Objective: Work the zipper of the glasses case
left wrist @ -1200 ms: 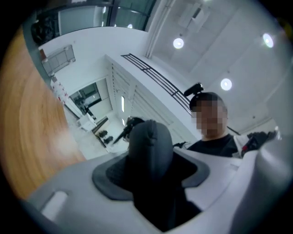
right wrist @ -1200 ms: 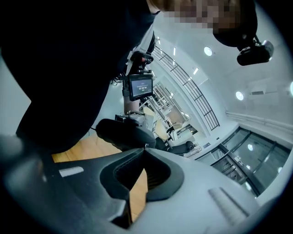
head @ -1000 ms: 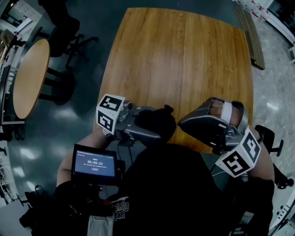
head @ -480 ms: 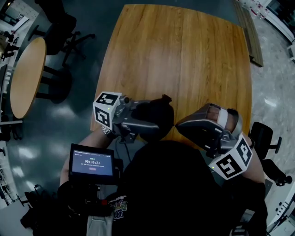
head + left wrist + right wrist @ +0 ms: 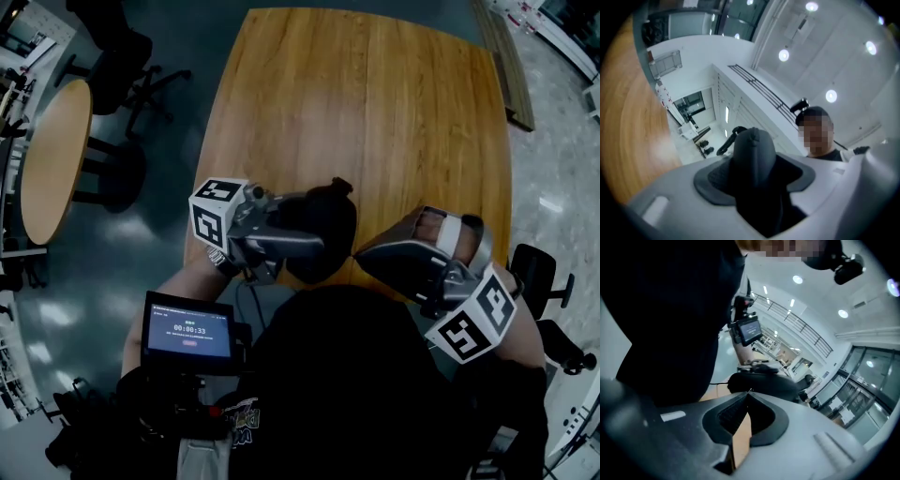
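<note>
The glasses case [image 5: 323, 223] is a dark, rounded pouch held over the near edge of the wooden table [image 5: 375, 112]. My left gripper [image 5: 307, 242] comes in from the left and is shut on it. In the left gripper view the case [image 5: 754, 157] fills the gap between the jaws, with a dark loop [image 5: 727, 141] sticking out beyond it. My right gripper [image 5: 360, 257] comes in from the right with its jaws shut. Its tips [image 5: 749, 391] sit right at the end of the case [image 5: 764, 383]. Whether they pinch the zipper pull I cannot tell.
A small screen [image 5: 187, 330] is mounted at the person's chest, below the left gripper. A round wooden table [image 5: 52, 155] and office chairs [image 5: 131, 56] stand on the floor to the left. Another chair [image 5: 544, 281] is at the right, behind the right gripper.
My left gripper has carried the case a little farther over the table and tipped slightly. The right gripper stays shut and has hardly moved.
</note>
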A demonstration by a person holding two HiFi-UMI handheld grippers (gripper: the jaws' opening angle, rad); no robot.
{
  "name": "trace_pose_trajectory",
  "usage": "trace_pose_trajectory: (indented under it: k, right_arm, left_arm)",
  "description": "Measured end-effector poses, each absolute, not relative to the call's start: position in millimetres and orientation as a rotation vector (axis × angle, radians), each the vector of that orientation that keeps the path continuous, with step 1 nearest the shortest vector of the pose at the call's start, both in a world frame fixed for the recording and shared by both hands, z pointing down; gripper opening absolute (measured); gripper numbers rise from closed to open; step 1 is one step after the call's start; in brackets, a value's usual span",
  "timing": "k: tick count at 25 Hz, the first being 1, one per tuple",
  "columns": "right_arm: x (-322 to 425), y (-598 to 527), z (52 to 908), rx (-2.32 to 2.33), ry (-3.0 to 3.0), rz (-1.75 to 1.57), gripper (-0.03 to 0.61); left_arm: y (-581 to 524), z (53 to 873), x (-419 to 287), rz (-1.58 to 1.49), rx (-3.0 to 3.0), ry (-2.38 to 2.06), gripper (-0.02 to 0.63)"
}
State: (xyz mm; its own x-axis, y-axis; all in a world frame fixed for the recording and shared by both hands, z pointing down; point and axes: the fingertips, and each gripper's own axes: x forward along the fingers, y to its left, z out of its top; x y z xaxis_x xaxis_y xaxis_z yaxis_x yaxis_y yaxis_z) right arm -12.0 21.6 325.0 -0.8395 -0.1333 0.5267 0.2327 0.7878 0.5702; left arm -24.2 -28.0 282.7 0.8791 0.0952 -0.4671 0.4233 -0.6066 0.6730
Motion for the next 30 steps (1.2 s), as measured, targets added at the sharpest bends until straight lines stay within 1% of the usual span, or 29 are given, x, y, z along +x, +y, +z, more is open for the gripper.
trace_pose_trajectory:
  k: [3, 9, 14, 20, 26, 30]
  right_arm:
    - [-23.7, 36.9, 352.7, -0.106, -2.406, -0.876, 0.002]
    - [-31.1, -4.6, 344.5, 0.254, -2.624, -0.618, 0.002]
    - [-40.6, -18.2, 367.4, 0.444, -2.620, -0.478, 0.003]
    - [-32.8, -24.5, 384.9, 0.615, -2.599, -0.344, 0.002]
    - [-29.9, -22.1, 392.5, 0.651, -2.595, -0.281, 0.002]
    - [-3.4, -33.3, 396.7, 0.800, -2.629, -0.162, 0.003]
  left_arm:
    - [-61.4, 274.0, -35.3, -0.683, 2.108, 0.225, 0.262]
    - [-128.1, 275.0, -78.2, -1.044, 1.854, -0.214, 0.264]
    - [-147.8, 316.8, -92.9, -1.191, 1.615, -0.620, 0.262]
    - [-144.7, 358.2, -102.6, -1.252, 1.421, -0.844, 0.262]
    - [-140.9, 351.4, -93.2, -1.197, 1.555, -0.793, 0.262]
    - [-129.7, 349.8, -81.6, -1.094, 1.715, -0.724, 0.264]
